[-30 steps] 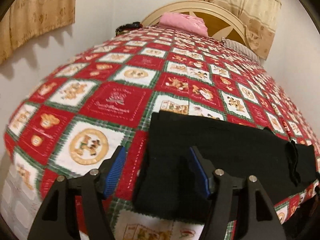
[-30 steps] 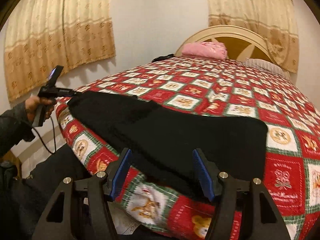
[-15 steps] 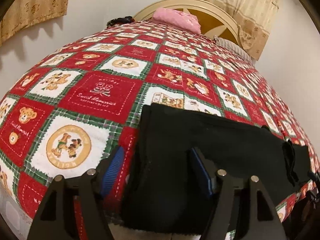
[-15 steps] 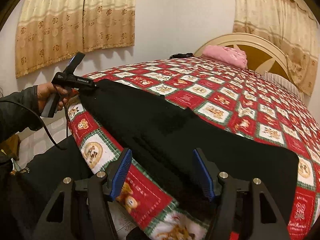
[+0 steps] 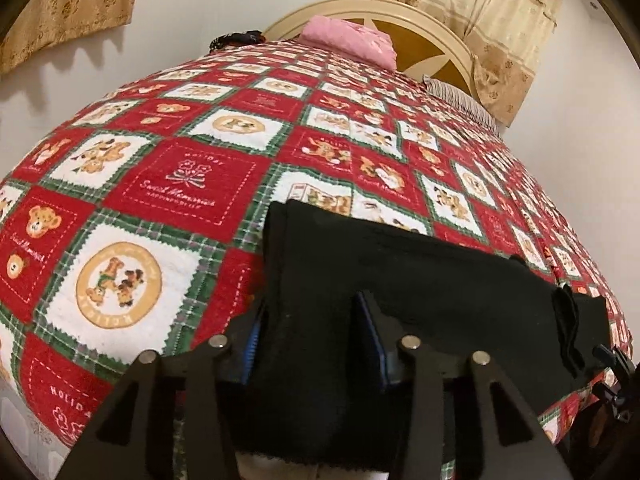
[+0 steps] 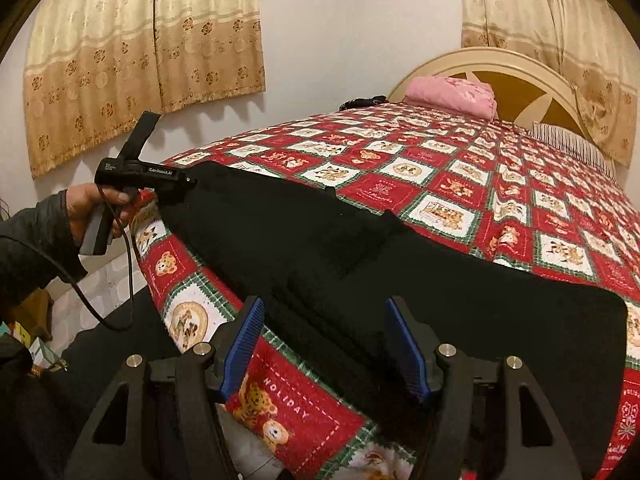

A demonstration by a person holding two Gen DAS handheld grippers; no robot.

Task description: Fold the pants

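Black pants (image 5: pixel 440 280) lie stretched along the near edge of the bed. My left gripper (image 5: pixel 312 340) straddles their left end. Its jaws are closing, and bunched black cloth fills the gap between the blue pads (image 5: pixel 374 340). In the right wrist view the pants (image 6: pixel 400 280) run from the left gripper (image 6: pixel 180 188), held by a hand (image 6: pixel 88 200), down to the foreground. My right gripper (image 6: pixel 324 344) hangs open over the pants' near edge, its blue pads (image 6: pixel 244 336) wide apart with cloth below them.
A red, white and green patchwork bedspread (image 5: pixel 192 184) covers the bed. A pink pillow (image 6: pixel 452 94), a striped pillow (image 6: pixel 568 140) and a cream headboard (image 6: pixel 520 68) are at the far end. Curtains (image 6: pixel 132 60) hang on the wall. A dark sleeve (image 6: pixel 32 240) and a cable are at left.
The left jaws have narrowed around the pants' end and the cloth between them has bunched up. The right gripper has slid left along the near edge, still open.
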